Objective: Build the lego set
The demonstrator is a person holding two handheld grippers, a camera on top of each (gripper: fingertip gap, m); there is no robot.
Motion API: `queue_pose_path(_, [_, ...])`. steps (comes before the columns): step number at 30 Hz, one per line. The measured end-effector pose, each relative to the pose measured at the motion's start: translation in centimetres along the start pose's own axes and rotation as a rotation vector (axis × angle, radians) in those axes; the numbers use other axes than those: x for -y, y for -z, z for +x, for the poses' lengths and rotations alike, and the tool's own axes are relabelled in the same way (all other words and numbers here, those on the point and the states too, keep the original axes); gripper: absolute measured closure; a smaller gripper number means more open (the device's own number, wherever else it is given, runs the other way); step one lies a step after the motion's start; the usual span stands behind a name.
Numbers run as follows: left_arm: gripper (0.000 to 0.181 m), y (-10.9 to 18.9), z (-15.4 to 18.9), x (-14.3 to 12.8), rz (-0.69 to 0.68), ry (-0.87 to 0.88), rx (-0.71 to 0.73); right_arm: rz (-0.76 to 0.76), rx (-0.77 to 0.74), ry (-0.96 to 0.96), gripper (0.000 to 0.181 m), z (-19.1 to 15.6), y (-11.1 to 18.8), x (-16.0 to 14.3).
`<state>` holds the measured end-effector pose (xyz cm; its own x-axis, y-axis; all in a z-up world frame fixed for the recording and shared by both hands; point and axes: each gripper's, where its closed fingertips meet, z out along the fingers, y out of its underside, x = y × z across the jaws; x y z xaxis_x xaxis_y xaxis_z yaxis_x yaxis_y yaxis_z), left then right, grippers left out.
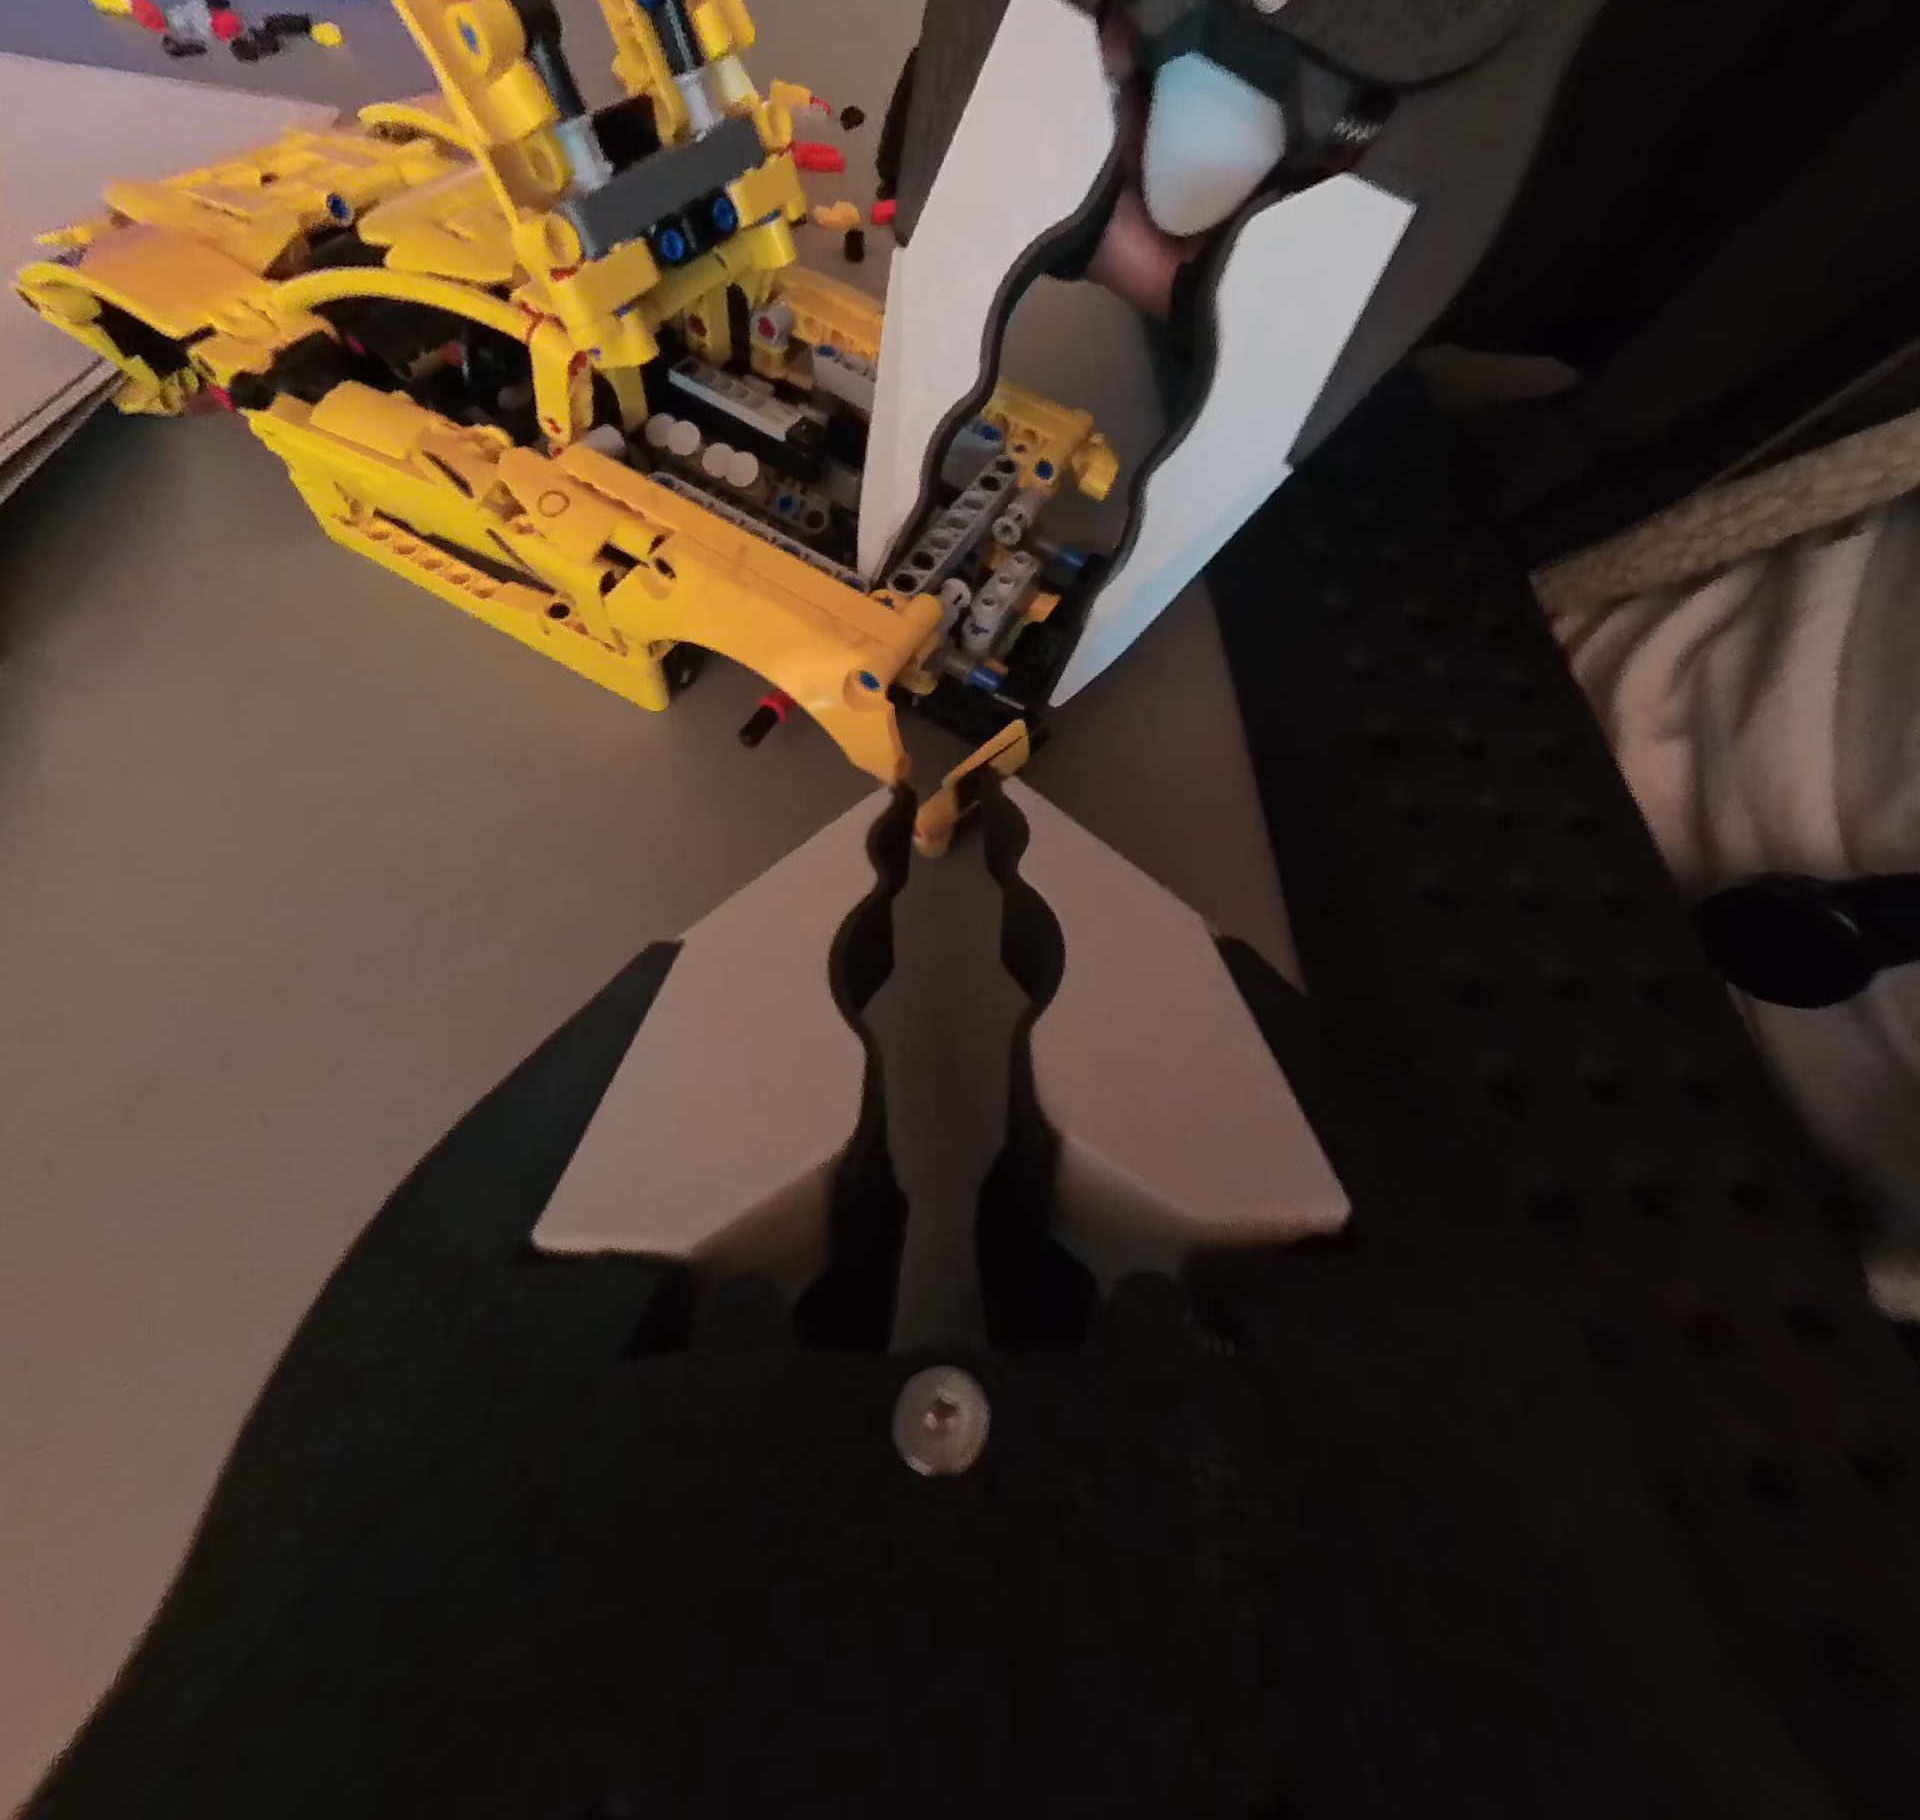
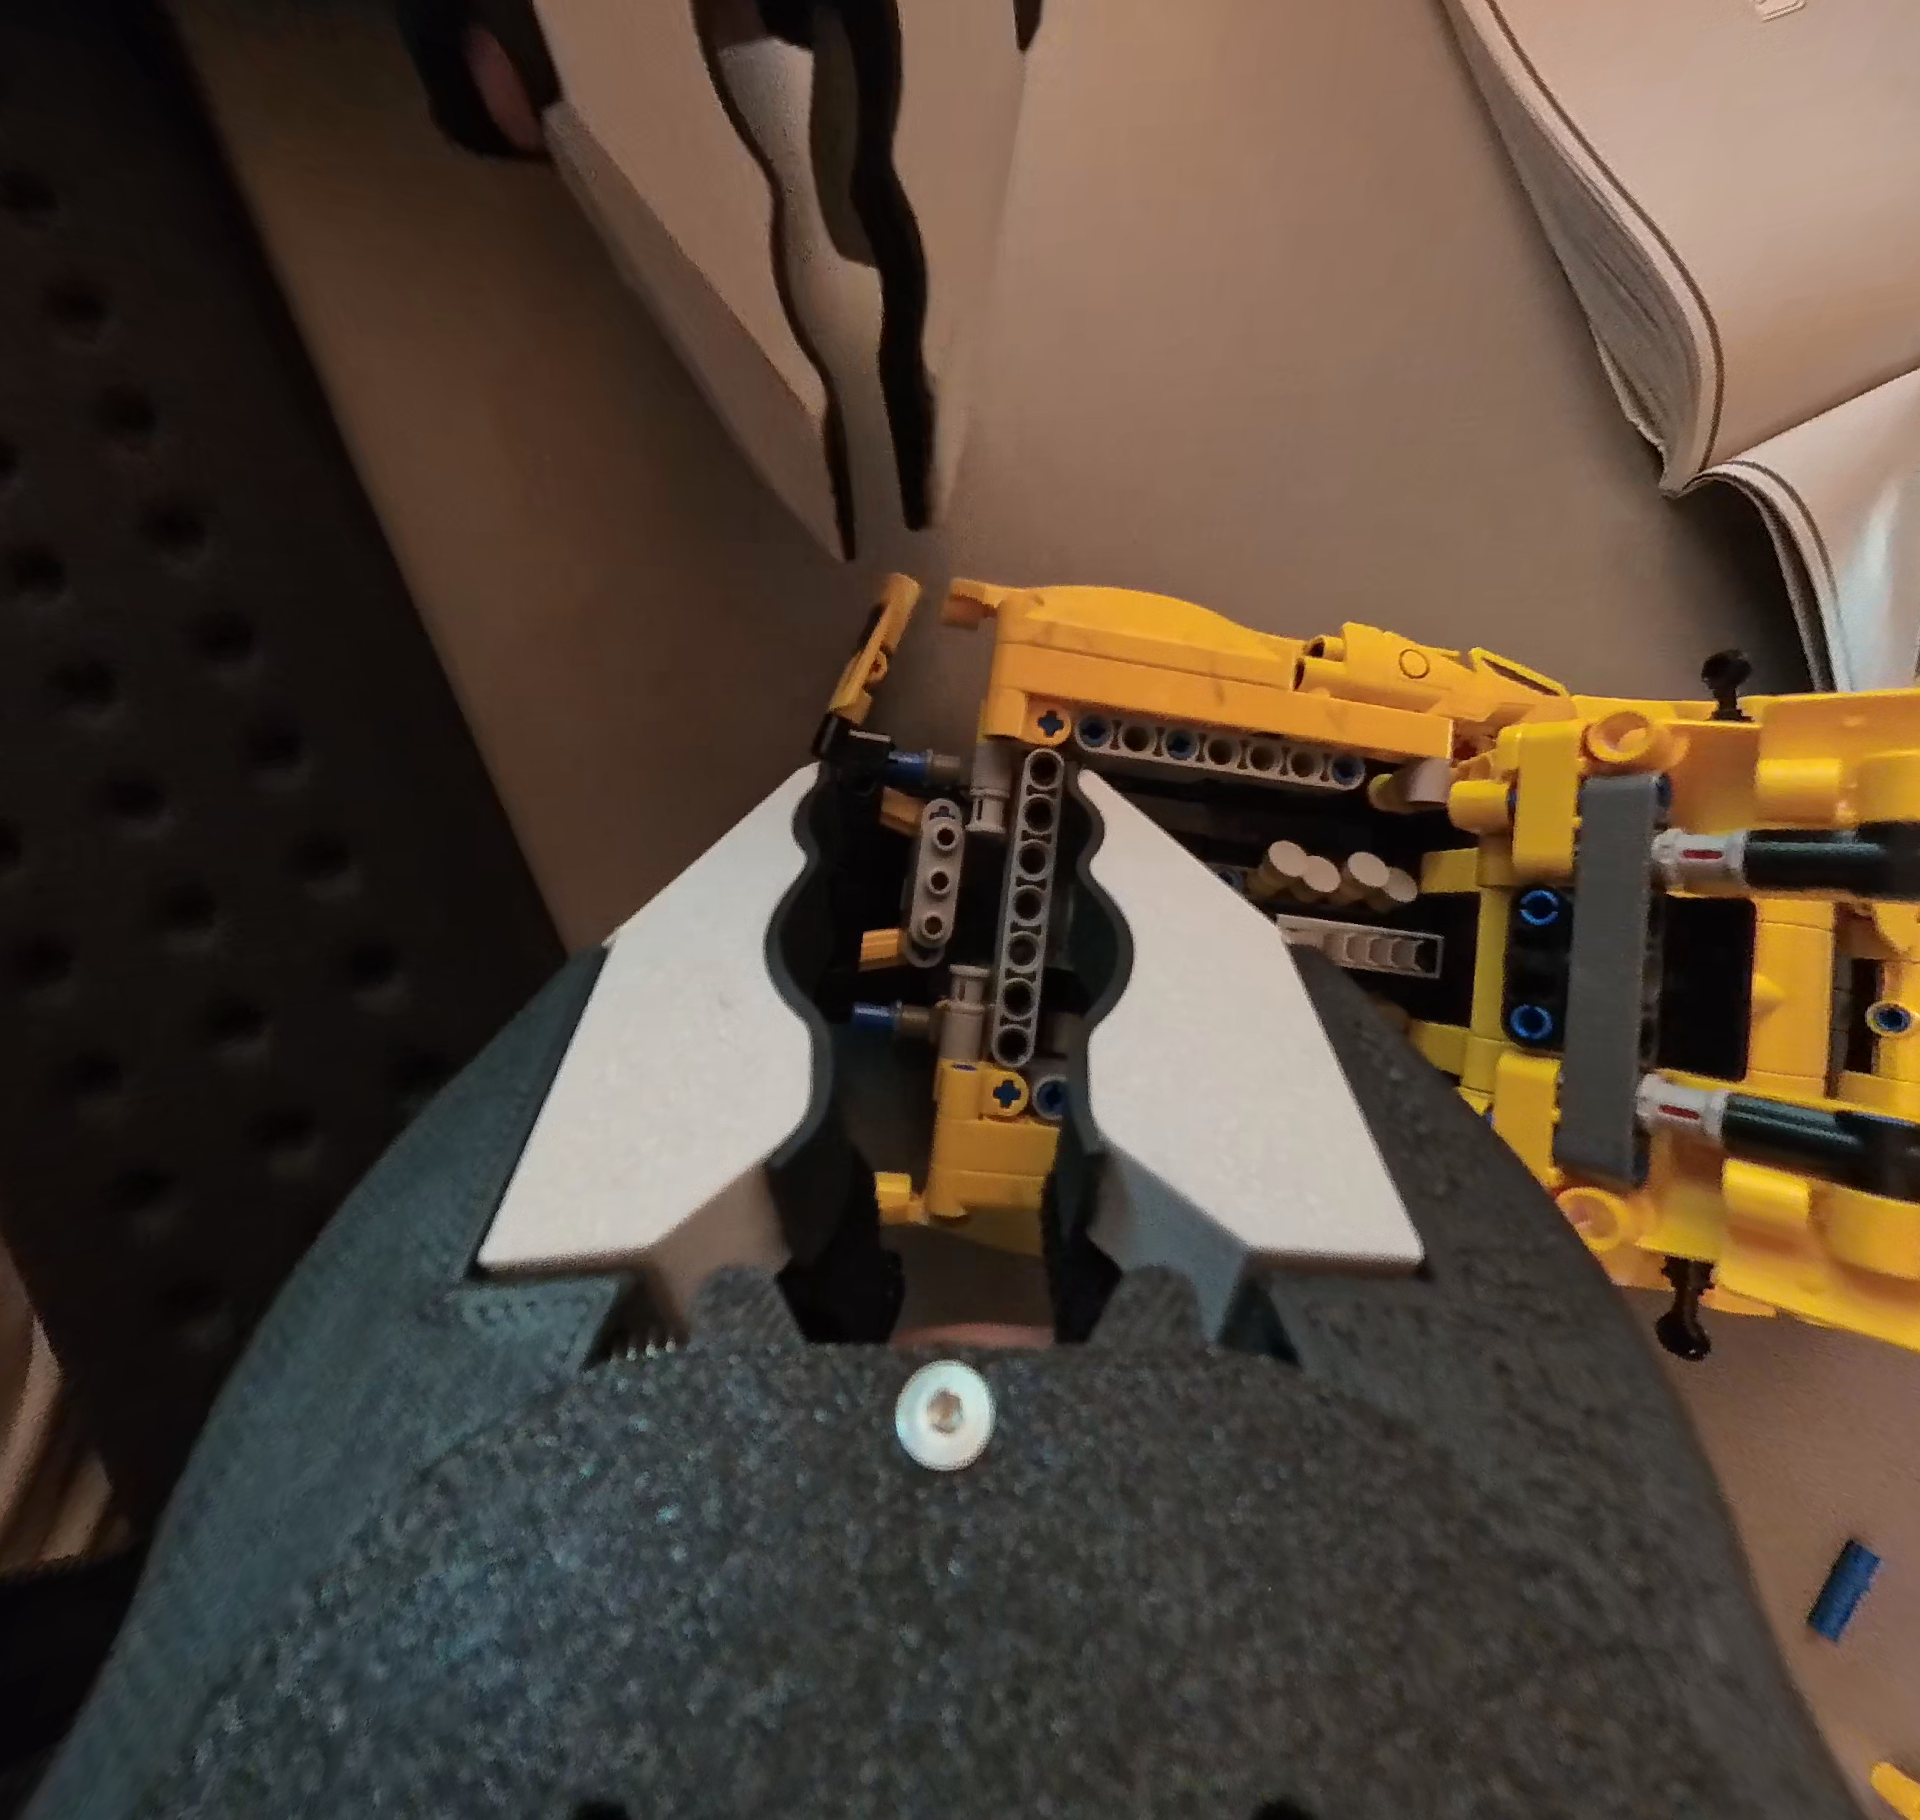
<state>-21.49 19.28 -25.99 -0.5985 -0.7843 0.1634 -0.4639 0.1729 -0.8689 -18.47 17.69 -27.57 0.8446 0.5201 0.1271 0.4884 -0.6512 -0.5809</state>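
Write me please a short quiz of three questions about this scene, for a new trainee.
1. Multiple choice: what lies between the fingers of the right gripper?
A) the grey holed beam at the end of the yellow model
B) a loose red pin
C) a wheel
2. True or false: a booklet lies on the table beside the model.
3. Fill the gap: the small yellow piece is at the fingertips of the ___ gripper.

Key: 1 A; 2 true; 3 left, that is the left gripper.
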Motion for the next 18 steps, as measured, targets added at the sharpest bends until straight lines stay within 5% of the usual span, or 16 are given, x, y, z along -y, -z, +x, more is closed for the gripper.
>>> queue_pose_path(8, [0.159,-1.7,0.6,-0.9,-0.065,-0.048,-0.01,0.013,0.012,0.029,0.139,0.0,0.0,0.0])
queue_pose_path(18, [0.175,-1.8,0.6,-0.7,-0.062,-0.124,-0.035,0.004,0.045,0.012,0.137,-0.2,0.1,0.0])
